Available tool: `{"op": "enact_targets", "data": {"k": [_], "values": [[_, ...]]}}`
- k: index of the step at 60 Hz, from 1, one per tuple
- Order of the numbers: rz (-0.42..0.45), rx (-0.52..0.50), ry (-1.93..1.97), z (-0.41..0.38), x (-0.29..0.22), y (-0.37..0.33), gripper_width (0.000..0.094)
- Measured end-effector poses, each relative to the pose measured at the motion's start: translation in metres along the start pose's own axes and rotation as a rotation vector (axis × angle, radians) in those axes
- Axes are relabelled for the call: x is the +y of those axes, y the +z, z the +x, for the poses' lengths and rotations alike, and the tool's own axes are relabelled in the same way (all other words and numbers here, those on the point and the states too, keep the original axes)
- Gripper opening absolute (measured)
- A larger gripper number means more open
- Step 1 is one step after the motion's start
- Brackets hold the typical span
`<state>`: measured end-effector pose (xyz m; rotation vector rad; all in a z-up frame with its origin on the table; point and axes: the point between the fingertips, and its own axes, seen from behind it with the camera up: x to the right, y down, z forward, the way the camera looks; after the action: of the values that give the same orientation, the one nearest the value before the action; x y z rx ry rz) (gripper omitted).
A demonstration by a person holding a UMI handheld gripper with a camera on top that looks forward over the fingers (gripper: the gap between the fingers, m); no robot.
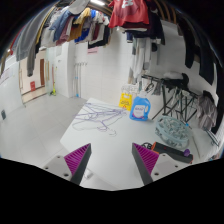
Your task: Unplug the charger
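Note:
My gripper [112,150] is open, with its two magenta pads [77,158] wide apart and nothing between them. It hovers over a white surface [60,120]. A loose tangle of thin cables [95,116] lies on that surface well beyond the fingers, slightly left of centre. I cannot make out a charger or a socket for certain. A blue object [140,111] and a yellow one [126,101] stand just right of the cables.
A clear crinkled bundle [172,131] and a dark item [166,151] lie ahead of the right finger. A black stool frame [176,96] stands at the back right. Clothes [128,12] hang overhead. Boards [35,75] lean on the left wall.

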<state>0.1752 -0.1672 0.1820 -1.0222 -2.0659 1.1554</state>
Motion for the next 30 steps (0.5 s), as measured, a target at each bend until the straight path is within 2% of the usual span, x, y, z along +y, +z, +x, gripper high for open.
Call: {"op": "enact_targets", "data": {"k": [17,30], "values": [[-0.020,0.117,0.076,0.099,0.035,0.020,0.0857],[-0.048,0.298,0.167,0.205,0.072,0.011,0.0857]]}}
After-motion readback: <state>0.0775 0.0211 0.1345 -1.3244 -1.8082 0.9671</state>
